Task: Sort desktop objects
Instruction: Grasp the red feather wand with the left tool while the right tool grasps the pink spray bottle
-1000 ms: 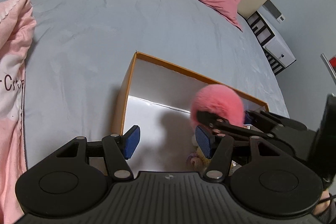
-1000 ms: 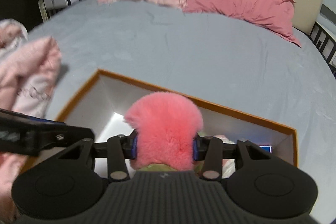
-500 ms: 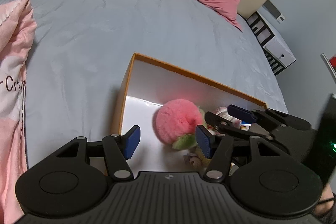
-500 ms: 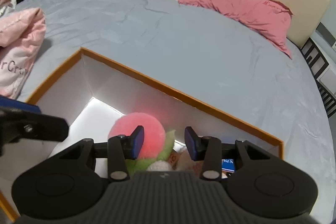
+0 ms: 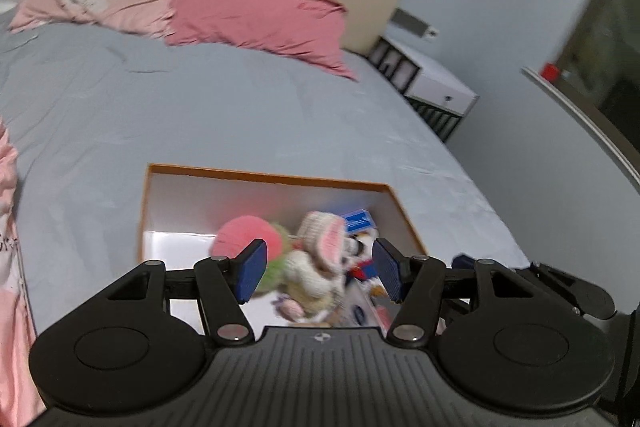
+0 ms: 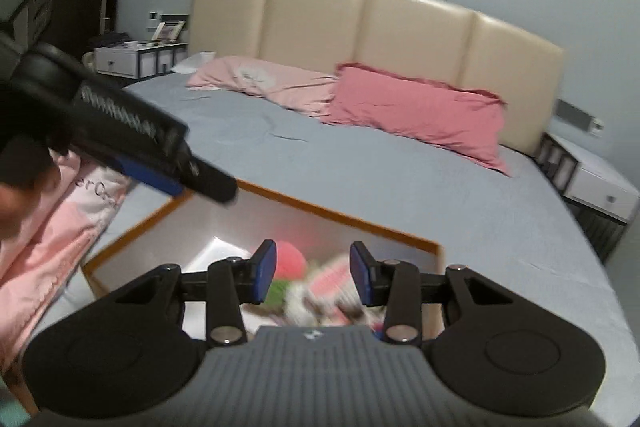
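Note:
A white box with an orange rim (image 5: 264, 175) lies on the grey bed. Inside it are a fluffy pink ball (image 5: 236, 237) with a green leaf, a knitted bunny toy (image 5: 320, 247) and a blue-and-white carton (image 5: 358, 221). My left gripper (image 5: 320, 269) hovers open above the box's near side, holding nothing. In the right wrist view my right gripper (image 6: 313, 277) is open and empty too, its jaws narrower than the left's. The pink ball (image 6: 290, 261) shows blurred beyond them, inside the box (image 6: 340, 215). A finger of the left gripper (image 6: 132, 131) crosses the upper left of that view.
A pink quilt (image 5: 8, 247) lies bunched left of the box. Two pink pillows (image 5: 256, 19) rest against the beige headboard (image 6: 400, 35). A white nightstand (image 5: 432, 87) stands beside the bed on the right. Bare grey sheet (image 5: 160, 107) stretches beyond the box.
The right gripper let go of the pink ball, which now lies in the box. Both grippers drew back and up, and the views tilted toward the headboard.

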The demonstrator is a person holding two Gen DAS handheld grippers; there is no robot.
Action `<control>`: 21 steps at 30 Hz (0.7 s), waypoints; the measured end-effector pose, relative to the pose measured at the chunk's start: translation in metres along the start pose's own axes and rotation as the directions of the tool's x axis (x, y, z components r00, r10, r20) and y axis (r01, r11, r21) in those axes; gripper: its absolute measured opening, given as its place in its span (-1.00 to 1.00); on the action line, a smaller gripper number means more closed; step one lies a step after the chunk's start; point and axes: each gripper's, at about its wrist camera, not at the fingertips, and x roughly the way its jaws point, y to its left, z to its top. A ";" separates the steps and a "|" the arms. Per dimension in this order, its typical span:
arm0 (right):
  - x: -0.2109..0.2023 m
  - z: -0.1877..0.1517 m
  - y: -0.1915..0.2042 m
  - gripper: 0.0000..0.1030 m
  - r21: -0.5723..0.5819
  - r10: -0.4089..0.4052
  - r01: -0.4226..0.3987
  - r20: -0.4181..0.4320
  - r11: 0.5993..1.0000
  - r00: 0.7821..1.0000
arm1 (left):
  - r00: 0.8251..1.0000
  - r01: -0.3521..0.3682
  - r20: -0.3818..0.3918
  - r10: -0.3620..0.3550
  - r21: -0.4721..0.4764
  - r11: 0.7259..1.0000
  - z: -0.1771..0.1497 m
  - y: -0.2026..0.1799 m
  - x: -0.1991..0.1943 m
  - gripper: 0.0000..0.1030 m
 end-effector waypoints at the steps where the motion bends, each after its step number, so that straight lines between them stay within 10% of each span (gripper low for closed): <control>1: -0.009 -0.006 -0.003 -0.19 0.025 -0.009 0.009 -0.008 1.000 1.000 | 1.000 0.011 -0.001 -0.011 0.005 1.000 -0.005 -0.004 -0.002 0.33; 10: -0.045 -0.070 -0.024 -0.43 0.160 -0.090 0.130 -0.233 0.978 0.968 | 0.991 0.078 -0.113 -0.071 0.056 0.995 -0.068 -0.027 -0.008 0.33; 21: -0.035 -0.124 -0.055 -0.47 0.495 0.113 0.107 -0.394 0.862 0.912 | 0.978 0.068 -0.206 0.002 0.329 0.942 -0.131 -0.075 0.022 0.33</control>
